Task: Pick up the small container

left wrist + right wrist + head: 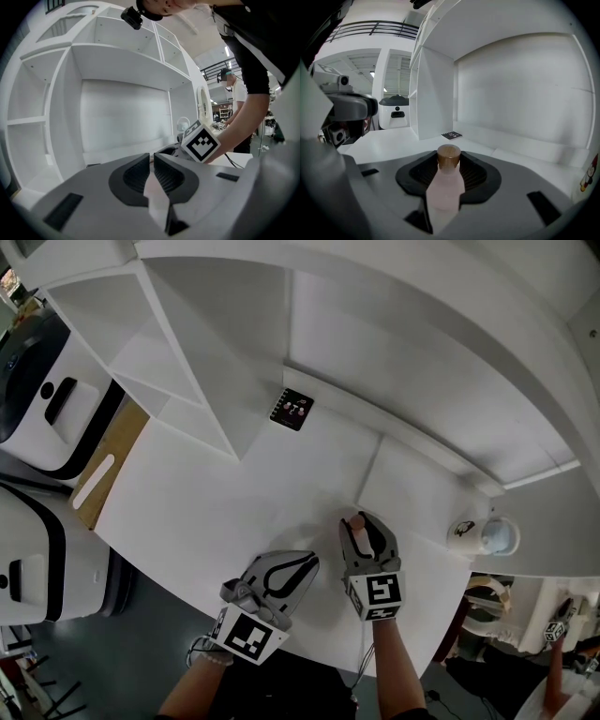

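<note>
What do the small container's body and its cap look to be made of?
Small container: pale pink, frosted, faintly translucent body; likely plastic, possibly glass. Cap: matte brown with an even tan top; looks wooden, though it may be wood-effect plastic.

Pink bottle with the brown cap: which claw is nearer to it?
Right. The right claw is clamped on the pink bottle; the left claw is shut, apart from it on its left.
</note>
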Motion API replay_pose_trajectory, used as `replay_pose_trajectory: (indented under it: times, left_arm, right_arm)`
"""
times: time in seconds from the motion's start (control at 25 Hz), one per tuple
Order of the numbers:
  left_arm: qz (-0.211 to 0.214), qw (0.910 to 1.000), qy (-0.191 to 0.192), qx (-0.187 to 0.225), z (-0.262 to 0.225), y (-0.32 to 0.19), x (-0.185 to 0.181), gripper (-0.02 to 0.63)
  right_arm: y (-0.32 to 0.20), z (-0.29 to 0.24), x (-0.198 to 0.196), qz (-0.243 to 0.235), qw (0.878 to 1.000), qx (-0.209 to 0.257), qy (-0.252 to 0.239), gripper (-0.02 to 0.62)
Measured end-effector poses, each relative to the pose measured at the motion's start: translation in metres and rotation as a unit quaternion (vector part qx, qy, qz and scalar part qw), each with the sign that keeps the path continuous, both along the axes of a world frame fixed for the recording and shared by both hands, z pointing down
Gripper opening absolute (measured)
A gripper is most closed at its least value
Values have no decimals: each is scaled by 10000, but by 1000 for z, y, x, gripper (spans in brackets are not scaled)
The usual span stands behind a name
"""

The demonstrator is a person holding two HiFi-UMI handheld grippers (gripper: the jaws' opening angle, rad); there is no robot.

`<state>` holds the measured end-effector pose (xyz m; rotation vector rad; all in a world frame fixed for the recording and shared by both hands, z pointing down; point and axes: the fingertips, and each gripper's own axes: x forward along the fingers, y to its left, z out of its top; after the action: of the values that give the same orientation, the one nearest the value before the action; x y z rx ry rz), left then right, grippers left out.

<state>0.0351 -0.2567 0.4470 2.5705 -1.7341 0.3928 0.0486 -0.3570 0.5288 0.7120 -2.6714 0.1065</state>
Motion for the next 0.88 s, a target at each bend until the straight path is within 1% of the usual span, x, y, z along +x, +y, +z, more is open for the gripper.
replay_pose_trajectory:
  times: [0.08,0.24,0.36,0.52,0.56,0.68,0.76,0.88]
  left_arm:
    - [42,10000,12,-47,6,-3,2,16]
    - [82,9994,16,-343,28,-7,5,67]
    - [202,9990,-60,-388,38,-10,11,87]
    - [313,9980,-192,-513,54,-15,18,178]
    - [336,9975,-266,-554,60,-16,20,211]
    - [453,9944,-687,-668,74,-21,27,301]
    - [568,9919,-881,-723,84,-24,32,328]
    - [605,9914,-881,-762,93,-30,36,347]
  right_arm:
    - [2,-4,0,-4,10000,-24,-17,147]
    - [3,-14,1,32,10000,-28,-78,147]
    - [6,-20,2,8,10000,-15,-67,147]
    - [12,-26,6,-7,10000,-91,-32,147]
    - [14,-28,7,-9,10000,-86,-44,147]
    - [16,-38,6,-20,9999,-5,-155,147]
    - [20,-42,7,-44,9999,-11,-164,147]
    - [26,-47,7,-95,9998,-36,-178,147]
